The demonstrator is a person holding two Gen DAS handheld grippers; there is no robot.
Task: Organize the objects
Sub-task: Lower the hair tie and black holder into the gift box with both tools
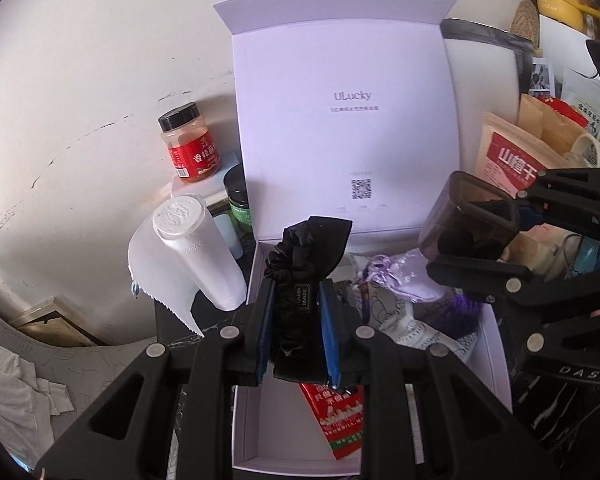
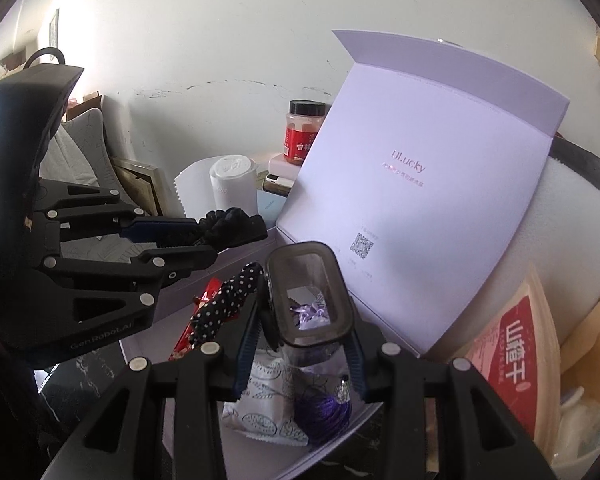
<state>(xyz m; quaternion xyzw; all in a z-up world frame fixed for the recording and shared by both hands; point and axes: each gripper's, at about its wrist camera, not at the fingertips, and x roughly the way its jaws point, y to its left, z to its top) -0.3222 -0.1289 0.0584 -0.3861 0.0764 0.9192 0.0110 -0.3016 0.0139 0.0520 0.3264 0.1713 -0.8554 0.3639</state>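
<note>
Hovering over the open lilac cardboard box, the left gripper clamps a black fabric scrunchie; the right gripper clamps a smoky clear plastic container beside it.

Gift box: pale lilac walls and lid, faint grey lettering and a dark square code inside the lid.
Hair scrunchie: plain black, small black label with pale lettering.
Gripper pads: blue, on black fingers.
Small container: smoky translucent brown-grey, dark rim.
Fabric piece: black with white polka dots.
Snack packet: red with white and yellow print.
Pouch: white with grey leaf outlines.
Tassel: deep purple.
Jar: black cap, red label, orange contents.
Paper roll: white.
Paper bag: tan with red panel.
</note>
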